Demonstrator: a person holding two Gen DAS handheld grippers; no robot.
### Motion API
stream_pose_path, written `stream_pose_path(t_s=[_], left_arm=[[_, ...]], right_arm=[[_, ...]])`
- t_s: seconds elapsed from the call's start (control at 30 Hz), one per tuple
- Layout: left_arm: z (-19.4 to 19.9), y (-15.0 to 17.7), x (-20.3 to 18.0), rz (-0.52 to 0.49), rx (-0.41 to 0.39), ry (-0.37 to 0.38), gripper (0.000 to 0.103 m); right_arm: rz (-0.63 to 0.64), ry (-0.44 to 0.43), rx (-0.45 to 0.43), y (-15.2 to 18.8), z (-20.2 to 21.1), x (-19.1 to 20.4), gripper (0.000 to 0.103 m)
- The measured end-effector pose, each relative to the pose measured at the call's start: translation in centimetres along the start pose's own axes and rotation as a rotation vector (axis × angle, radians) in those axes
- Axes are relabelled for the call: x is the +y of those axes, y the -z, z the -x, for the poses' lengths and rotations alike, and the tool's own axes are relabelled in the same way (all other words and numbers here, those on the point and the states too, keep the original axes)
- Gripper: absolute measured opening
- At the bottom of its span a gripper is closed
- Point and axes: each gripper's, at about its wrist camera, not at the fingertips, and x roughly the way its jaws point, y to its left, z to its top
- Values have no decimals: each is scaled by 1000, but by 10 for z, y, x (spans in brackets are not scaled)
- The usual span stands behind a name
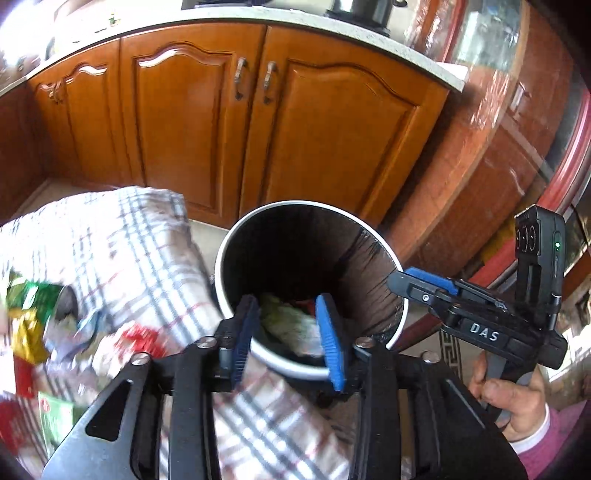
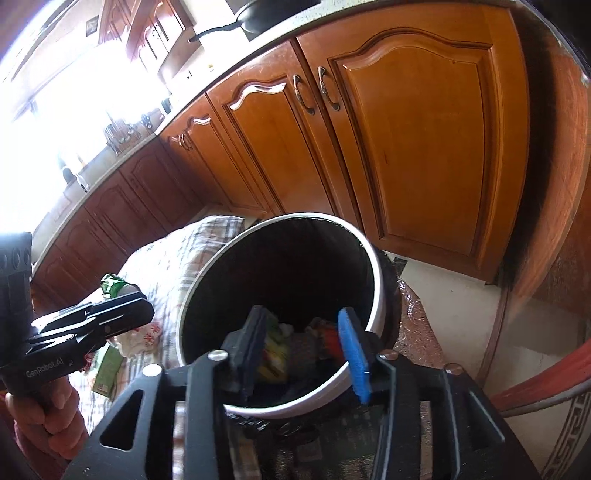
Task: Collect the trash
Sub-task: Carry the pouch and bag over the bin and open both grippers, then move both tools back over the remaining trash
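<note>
A white-rimmed bin (image 1: 221, 266) with a black liner stands on the floor by the cabinets, with wrappers (image 1: 291, 321) at its bottom. It also shows in the right wrist view (image 2: 378, 280), with trash (image 2: 291, 339) inside. My left gripper (image 1: 290, 336) is open and empty over the bin's near rim. My right gripper (image 2: 306, 350) is open and empty above the bin mouth; it shows from the side in the left wrist view (image 1: 417, 282). Loose wrappers (image 1: 33, 317) lie on a checked cloth (image 1: 129, 240) left of the bin.
Wooden cabinet doors (image 1: 207, 122) with metal handles stand behind the bin under a pale countertop (image 1: 295, 22). A green wrapper (image 2: 114, 284) and other litter (image 2: 142, 338) lie on the checked cloth (image 2: 173, 266). The left gripper body (image 2: 92, 325) is at the left.
</note>
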Motion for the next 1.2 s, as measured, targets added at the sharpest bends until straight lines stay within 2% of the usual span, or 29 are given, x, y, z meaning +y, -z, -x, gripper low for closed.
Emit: stream_pose_path(t_s=[0.03, 0.07, 0.1, 0.13, 0.37, 0.57, 0.77, 1.2], left_arm=[[5, 6, 3, 11, -8, -1, 43], [10, 13, 7, 22, -18, -7, 49], [14, 19, 9, 28, -26, -13, 50], [20, 28, 13, 33, -33, -18, 50], [55, 64, 35, 92, -69, -65, 50], [95, 96, 64, 163, -135, -98, 56], [121, 122, 95, 225, -157, -149, 58], [151, 148, 161, 329, -184, -248, 58]], right_arm=[[-7, -9, -6, 3, 2, 2, 57], [-15, -19, -14, 5, 4, 3, 68], [-21, -34, -26, 8, 6, 6, 76], [-22, -41, -33, 12, 8, 10, 78], [-3, -93, -30, 33, 12, 45, 83], [-6, -147, -38, 48, 15, 71, 90], [33, -181, -10, 59, 7, 103, 90], [110, -243, 62, 78, -16, 171, 90]])
